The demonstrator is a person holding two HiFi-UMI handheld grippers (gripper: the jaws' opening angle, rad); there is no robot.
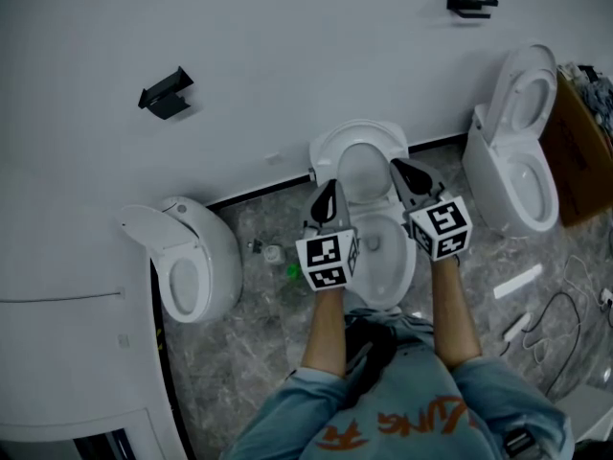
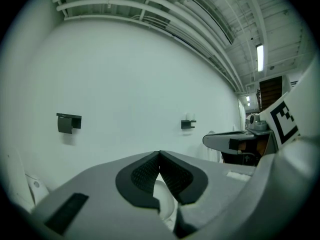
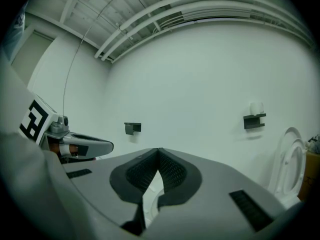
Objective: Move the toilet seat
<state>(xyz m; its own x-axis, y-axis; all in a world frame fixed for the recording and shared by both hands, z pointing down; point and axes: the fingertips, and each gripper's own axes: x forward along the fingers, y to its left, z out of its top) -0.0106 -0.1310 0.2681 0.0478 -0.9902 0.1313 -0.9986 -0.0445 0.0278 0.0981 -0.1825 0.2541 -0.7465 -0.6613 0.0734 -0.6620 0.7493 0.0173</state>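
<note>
Grey marbled floor (image 1: 244,362), white wall (image 1: 287,46) — three toilets (image 1: 369,247).

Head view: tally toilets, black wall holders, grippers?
Toilets: 3 (left toilet, middle toilet, right toilet)
Black wall holders: 2 (left holder, right holder)
Grippers: 2 (left gripper, right gripper, both shut, empty)
Total: 7
</note>
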